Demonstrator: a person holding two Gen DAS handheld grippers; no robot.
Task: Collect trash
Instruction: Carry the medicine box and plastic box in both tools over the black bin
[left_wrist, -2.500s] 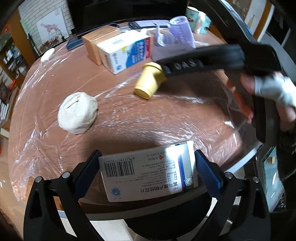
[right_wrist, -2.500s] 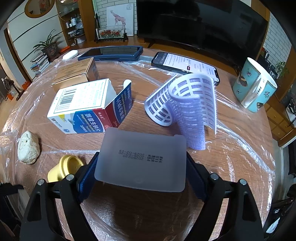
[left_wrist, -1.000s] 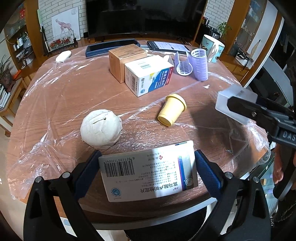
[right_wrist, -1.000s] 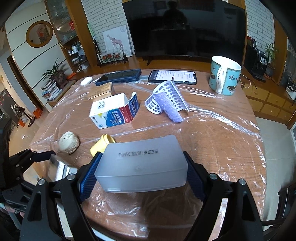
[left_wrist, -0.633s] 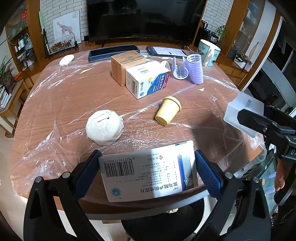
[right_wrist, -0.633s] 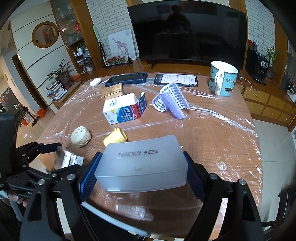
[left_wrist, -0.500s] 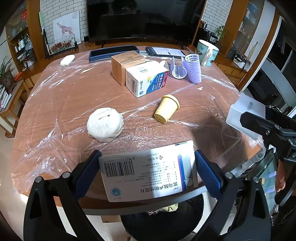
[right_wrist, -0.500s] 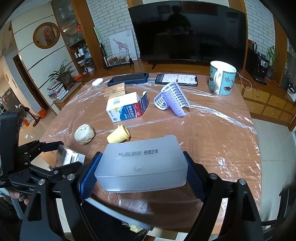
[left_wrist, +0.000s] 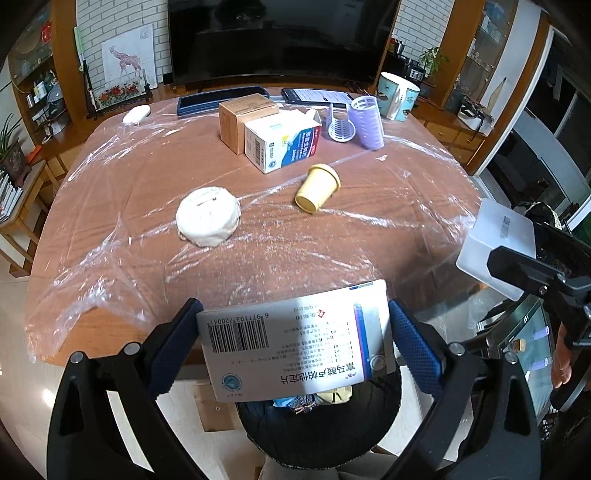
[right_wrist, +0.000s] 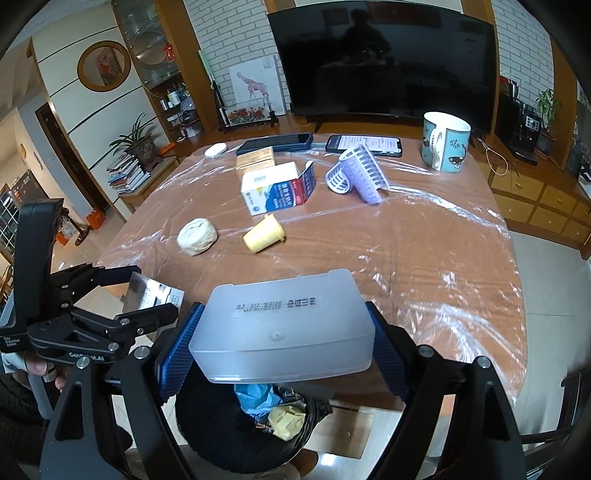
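While pinched across short ends above the black trash bin (left_wrist: 317, 424) at 6 o'clock, light crushable white cardboard medicine box (left_wrist: 295, 339) in left gripper (left_wrist: 295, 347), slippery stiff frosted plastic case (right_wrist: 280, 332) in right gripper (right_wrist: 282, 347).

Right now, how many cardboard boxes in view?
3. A silver medicine box in the left gripper; a brown box and a white-and-blue box side by side on the table. The bin may hide more.
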